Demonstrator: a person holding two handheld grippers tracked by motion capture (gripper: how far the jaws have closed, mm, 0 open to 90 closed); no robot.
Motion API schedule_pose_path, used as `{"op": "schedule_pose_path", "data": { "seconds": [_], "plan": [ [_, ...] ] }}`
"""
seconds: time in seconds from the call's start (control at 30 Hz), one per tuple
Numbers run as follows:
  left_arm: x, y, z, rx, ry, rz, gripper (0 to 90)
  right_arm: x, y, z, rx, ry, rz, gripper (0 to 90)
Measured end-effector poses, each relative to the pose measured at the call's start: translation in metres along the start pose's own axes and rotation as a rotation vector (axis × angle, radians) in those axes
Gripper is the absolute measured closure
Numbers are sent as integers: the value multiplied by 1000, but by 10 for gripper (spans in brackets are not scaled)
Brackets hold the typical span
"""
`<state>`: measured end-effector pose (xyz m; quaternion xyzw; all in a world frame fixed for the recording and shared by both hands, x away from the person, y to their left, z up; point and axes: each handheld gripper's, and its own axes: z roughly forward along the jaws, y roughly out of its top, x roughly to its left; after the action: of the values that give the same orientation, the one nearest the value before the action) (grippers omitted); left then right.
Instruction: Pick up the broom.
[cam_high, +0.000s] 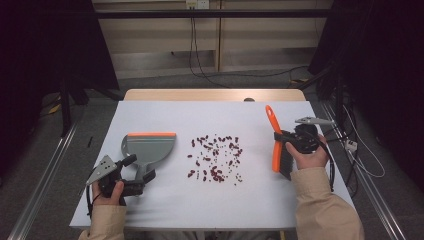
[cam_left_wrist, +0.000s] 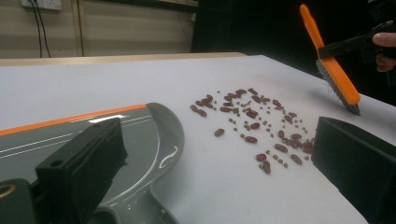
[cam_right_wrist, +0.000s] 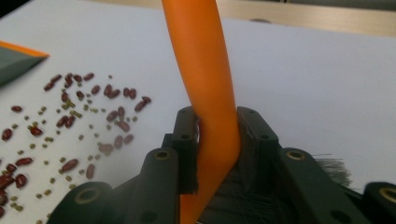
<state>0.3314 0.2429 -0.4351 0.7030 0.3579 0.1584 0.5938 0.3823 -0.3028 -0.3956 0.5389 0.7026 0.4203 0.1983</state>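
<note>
On the right side of the bench (cam_high: 175, 200), spotted the right claw (cam_high: 285, 140) pressed together on the brush (cam_high: 276, 150) and pinching its orange handle just above the dark bristles. From the right claw's own camera, saw that handle (cam_right_wrist: 205, 70) rising straight up between the two black jaws, both pads hard against it (cam_right_wrist: 217, 135). Held the brush tilted, with the handle tip pointing away from the person and the bristle end low, near the bench surface. Could not tell whether the bristles touched it.

Over in the middle, found the beans (cam_high: 215, 157) scattered loose: dark red ones mixed with tiny greenish ones, well clear of the brush and just right of the dustpan (cam_high: 147, 147).

At the left, caught the left claw (cam_high: 137, 175) spread wide at the dustpan's handle. Looked along its jaws and saw them standing far apart, with the grey pan (cam_left_wrist: 140, 135) and its orange lip lying flat between and ahead of them, neither pad pressing on anything. Beyond that, saw the beans (cam_left_wrist: 252, 126) and the slanted brush (cam_left_wrist: 334, 70) — all on the same white top.
</note>
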Motion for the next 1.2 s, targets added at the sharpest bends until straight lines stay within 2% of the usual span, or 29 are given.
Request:
{"op": "schedule_pose_path", "data": {
  "seconds": [0.03,0.07,0.1,0.2,0.23,0.3,0.37,0.43,0.6,0.7,0.8,0.97,1.2],
  "plan": [
    [0,0,0,-2,-1,3,26,0,0,0,0,0,0,710],
    [0,1,0,-2,-1,3,26,2,0,-4,-36,4,-6,711],
    [0,1,0,-2,2,5,26,2,0,-4,-36,4,-6,711],
    [-1,2,1,-1,1,6,26,4,0,-10,-91,15,4,712],
    [-2,2,2,-6,-1,5,26,4,0,-10,-91,15,4,712],
    [-3,4,3,-12,-2,6,26,5,0,-15,-136,28,10,713],
    [-4,5,4,-12,-4,12,26,5,0,-16,-149,28,7,713],
    [-5,8,5,-10,-2,14,26,6,2,-21,-185,53,18,713],
    [-12,17,10,-24,-8,42,25,10,6,-25,-214,64,16,713],
    [-21,26,15,-22,-36,67,24,15,11,-26,-224,72,8,713],
    [-31,33,25,-26,-67,54,19,23,19,-24,-226,90,0,713],
    [-47,43,45,-32,-106,61,19,36,27,-20,-236,105,-21,712],
    [-63,51,72,-19,-134,56,21,61,39,-13,-256,157,-46,712]
  ]
}}
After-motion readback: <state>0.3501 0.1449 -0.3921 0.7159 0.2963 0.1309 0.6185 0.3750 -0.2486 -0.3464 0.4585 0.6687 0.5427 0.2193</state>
